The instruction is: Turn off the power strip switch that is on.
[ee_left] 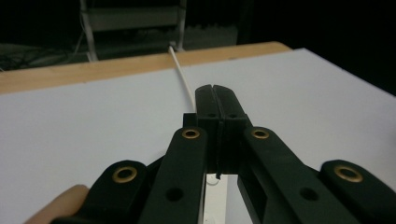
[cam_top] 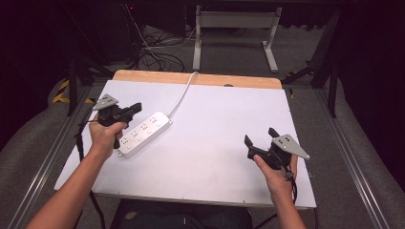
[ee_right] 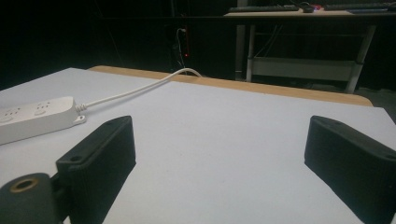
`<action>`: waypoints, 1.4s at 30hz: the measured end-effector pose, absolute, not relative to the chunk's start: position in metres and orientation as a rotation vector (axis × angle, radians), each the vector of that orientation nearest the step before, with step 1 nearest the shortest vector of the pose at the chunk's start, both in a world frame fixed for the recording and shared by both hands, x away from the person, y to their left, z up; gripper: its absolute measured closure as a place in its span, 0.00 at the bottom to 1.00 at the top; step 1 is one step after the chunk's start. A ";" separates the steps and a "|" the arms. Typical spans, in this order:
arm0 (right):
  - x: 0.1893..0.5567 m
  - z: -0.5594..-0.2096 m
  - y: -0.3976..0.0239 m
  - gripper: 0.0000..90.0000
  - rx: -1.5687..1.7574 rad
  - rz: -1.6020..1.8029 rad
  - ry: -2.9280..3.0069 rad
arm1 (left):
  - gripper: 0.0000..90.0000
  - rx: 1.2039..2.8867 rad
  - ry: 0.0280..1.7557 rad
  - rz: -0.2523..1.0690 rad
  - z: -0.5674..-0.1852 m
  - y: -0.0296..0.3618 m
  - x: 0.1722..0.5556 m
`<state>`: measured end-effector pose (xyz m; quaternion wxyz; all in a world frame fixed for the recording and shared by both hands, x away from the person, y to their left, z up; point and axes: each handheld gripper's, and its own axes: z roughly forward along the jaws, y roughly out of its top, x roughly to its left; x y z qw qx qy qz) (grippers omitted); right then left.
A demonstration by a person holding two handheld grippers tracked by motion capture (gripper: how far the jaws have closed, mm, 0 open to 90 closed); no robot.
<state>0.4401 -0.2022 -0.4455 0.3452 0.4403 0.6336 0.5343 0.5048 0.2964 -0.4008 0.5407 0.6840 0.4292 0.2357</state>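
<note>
A long white power strip with a row of sockets lies slantwise at the left of the white tabletop; its white cord runs off the far edge. The left gripper hovers just above it, jaws pressed together and empty; the right gripper, well apart, has jaws spread wide, empty.
</note>
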 end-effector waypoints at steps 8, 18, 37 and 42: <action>0.438 -0.445 -0.204 0.10 1.138 1.387 1.638 | 1.00 1.370 1.074 0.809 -0.394 0.352 0.449; 0.437 -0.444 -0.202 0.10 1.131 1.388 1.638 | 1.00 1.273 1.142 0.964 -0.401 0.371 0.424; 0.438 -0.444 -0.202 0.10 1.127 1.385 1.640 | 0.96 1.305 1.138 1.007 -0.403 0.369 0.424; 0.438 -0.444 -0.202 0.10 1.125 1.382 1.641 | 0.77 1.304 1.139 0.993 -0.402 0.368 0.425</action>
